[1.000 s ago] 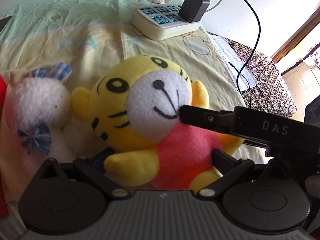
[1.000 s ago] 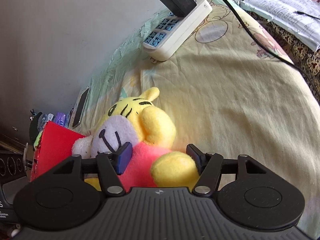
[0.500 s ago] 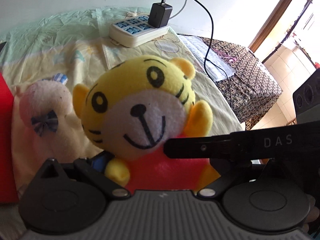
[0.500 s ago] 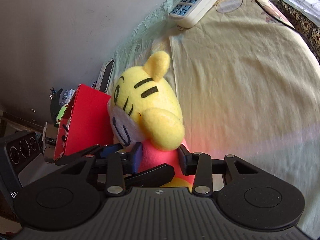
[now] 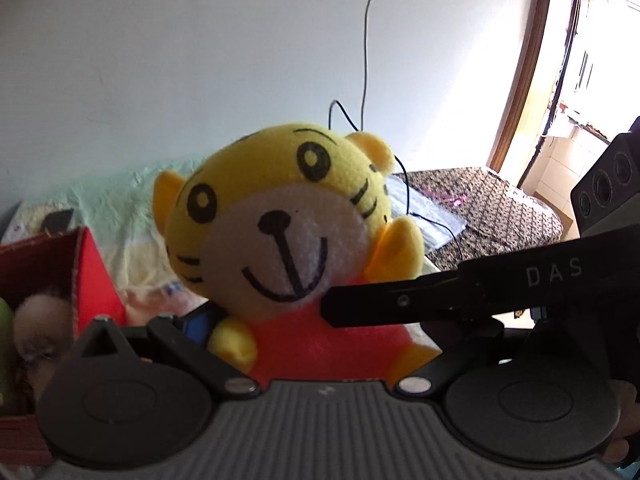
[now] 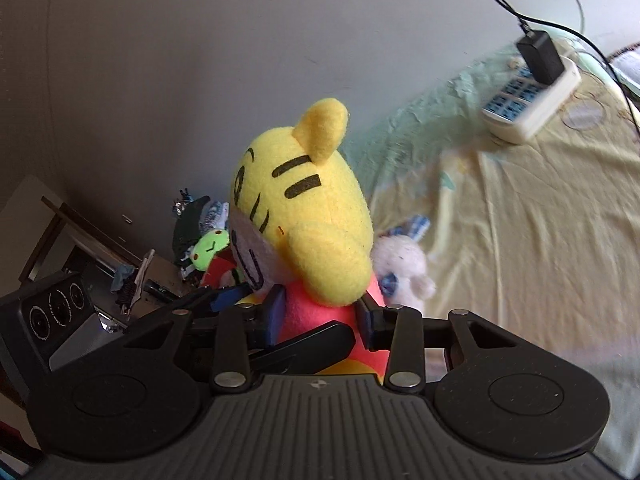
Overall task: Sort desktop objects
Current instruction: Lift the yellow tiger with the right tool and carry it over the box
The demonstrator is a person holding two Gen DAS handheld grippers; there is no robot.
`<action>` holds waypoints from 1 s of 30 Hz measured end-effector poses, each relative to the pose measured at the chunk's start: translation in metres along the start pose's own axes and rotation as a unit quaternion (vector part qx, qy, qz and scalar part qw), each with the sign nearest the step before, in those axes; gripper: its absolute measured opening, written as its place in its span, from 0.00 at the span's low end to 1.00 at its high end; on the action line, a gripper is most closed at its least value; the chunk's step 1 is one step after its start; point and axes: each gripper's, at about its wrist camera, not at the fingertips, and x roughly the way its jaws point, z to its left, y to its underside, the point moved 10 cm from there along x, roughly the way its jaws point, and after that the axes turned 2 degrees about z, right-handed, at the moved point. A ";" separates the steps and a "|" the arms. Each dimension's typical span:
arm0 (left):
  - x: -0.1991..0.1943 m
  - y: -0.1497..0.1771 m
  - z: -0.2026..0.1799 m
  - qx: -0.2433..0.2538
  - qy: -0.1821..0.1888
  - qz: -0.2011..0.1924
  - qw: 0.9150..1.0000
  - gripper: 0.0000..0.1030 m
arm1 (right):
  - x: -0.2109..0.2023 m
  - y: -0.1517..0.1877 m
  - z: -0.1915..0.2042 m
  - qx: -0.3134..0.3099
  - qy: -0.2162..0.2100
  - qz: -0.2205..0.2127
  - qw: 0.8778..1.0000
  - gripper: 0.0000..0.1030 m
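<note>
Left wrist: both grippers' jaws pinching fuzzy round-headed tiger plush at red torso.

In the right wrist view, the rabbit plush lies on the bedsheet; the power strip sits at its 1 o'clock.

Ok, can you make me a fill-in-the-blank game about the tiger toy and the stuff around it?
1. Both tongs, the left tongs and the right tongs, squeeze the tiger toy on its ____ shirt.
2. The box beside the tiger is colored ____.
3. A black charger is plugged into the white ____.
4. The little frog toy is colored ____.

Missing words: red; red; power strip; green
</note>
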 end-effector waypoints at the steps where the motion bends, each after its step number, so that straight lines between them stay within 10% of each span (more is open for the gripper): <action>1: -0.010 -0.004 0.011 0.005 -0.007 -0.008 1.000 0.97 | 0.008 -0.002 0.011 -0.007 -0.007 -0.004 1.000 0.39; 14: -0.100 -0.012 0.191 0.020 -0.120 -0.024 0.992 0.98 | 0.171 0.001 0.129 0.064 -0.112 0.035 0.991 0.41; 30: -0.087 0.052 0.330 -0.039 -0.125 0.046 0.990 1.00 | 0.297 0.051 0.141 0.186 -0.066 0.094 0.976 0.41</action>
